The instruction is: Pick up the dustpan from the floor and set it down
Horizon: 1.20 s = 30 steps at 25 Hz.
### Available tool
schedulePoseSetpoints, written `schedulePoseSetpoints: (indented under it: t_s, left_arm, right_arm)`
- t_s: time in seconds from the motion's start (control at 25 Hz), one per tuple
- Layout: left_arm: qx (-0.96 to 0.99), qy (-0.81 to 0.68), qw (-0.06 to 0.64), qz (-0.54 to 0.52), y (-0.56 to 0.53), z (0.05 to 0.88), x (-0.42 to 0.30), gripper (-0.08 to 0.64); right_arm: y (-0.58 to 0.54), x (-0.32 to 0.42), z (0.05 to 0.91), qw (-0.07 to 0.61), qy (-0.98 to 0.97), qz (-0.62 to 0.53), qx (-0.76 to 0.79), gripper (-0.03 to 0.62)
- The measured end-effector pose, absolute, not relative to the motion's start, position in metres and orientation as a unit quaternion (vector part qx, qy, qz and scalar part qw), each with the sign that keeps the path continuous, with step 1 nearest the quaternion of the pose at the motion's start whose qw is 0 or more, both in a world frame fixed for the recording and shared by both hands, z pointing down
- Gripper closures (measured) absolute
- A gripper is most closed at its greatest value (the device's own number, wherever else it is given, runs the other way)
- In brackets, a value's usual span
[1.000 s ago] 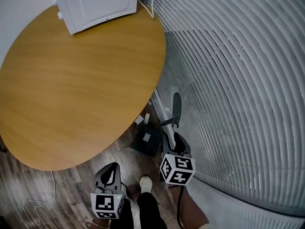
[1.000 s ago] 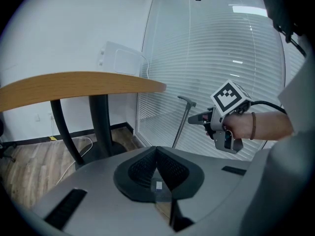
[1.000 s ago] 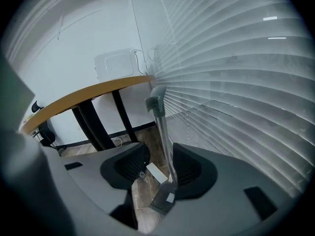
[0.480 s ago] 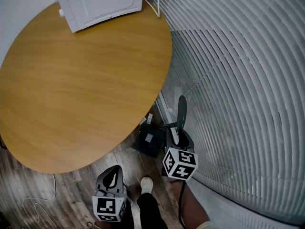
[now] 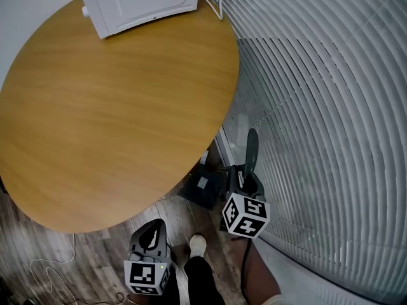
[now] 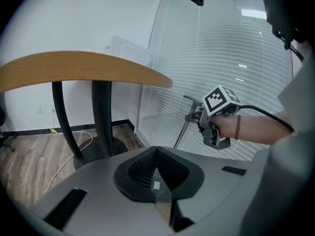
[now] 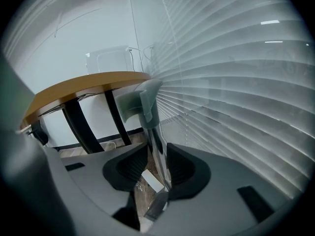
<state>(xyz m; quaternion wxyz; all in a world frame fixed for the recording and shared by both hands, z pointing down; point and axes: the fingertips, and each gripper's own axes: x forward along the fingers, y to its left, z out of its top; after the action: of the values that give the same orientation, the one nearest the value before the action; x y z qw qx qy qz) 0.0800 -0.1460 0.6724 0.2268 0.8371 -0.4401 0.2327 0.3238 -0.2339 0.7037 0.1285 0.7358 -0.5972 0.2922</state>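
Left gripper [image 6: 156, 167] pressed together, empty. Right gripper [image 7: 153, 167] just been closing, yet spread round upright handle [image 7: 147, 104] of dustpan [image 5: 203, 186], on floor [image 5: 38, 246] at counter's [image 5: 114, 107] four o'clock. Risk: off-centre pinch, so slipping or swinging when lifted.

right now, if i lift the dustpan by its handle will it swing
Likely stiff: the handle stands straight and upright. The pan sits low at its end, so it may swing or tilt once lifted. The slim, smooth handle could twist in a loose grip.
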Motion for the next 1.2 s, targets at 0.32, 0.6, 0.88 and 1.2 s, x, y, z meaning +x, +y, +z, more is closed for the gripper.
schedulePoseSetpoints:
  t_s: [0.32, 0.6, 0.88, 1.2]
  left_arm:
    - [0.84, -0.438, 0.22, 0.234, -0.148, 0.672, 0.08, 0.541]
    - [0.838, -0.441, 0.218, 0.236, -0.144, 0.673, 0.077, 0.541]
    - [0.838, -0.445, 0.215, 0.232, -0.143, 0.664, 0.073, 0.543]
    - [0.844, -0.447, 0.196, 0.221, -0.136, 0.645, 0.068, 0.541]
  right_arm:
    - [-0.237, 0.326, 0.705, 0.135, -0.589, 0.286, 0.744, 0.485]
    - [-0.233, 0.326, 0.706, 0.156, -0.582, 0.272, 0.75, 0.495]
    - [-0.215, 0.326, 0.7, 0.163, -0.577, 0.265, 0.755, 0.499]
    - [-0.181, 0.308, 0.677, 0.167, -0.591, 0.244, 0.75, 0.499]
